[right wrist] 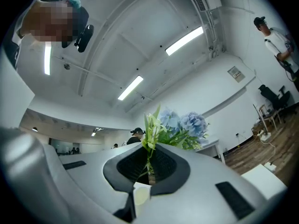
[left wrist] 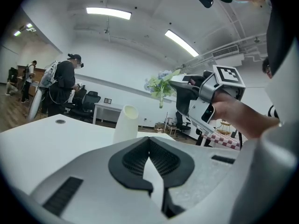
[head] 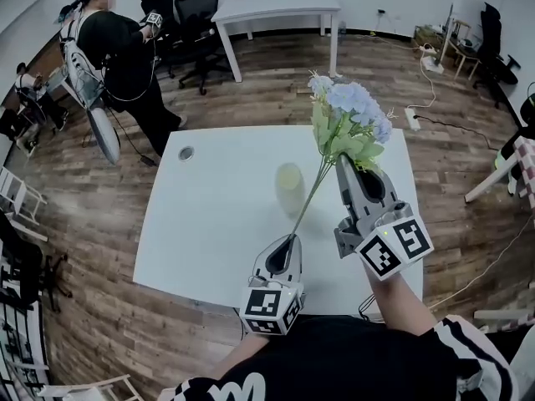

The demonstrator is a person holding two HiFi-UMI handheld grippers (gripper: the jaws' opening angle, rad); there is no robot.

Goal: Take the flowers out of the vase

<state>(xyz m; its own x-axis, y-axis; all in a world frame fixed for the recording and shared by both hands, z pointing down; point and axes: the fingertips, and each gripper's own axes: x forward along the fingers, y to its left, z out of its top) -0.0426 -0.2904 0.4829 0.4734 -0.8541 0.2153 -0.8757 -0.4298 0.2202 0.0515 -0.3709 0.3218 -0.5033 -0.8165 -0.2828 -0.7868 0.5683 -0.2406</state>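
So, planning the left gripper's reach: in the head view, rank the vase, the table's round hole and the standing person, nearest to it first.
1. Vase, just ahead of the left gripper.
2. Round hole, farther left in the table.
3. Standing person, beyond it, far left.

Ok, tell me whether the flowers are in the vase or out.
Out. The right gripper is shut on the stems of the flowers, holding them up clear of the vase, whose mouth shows empty.
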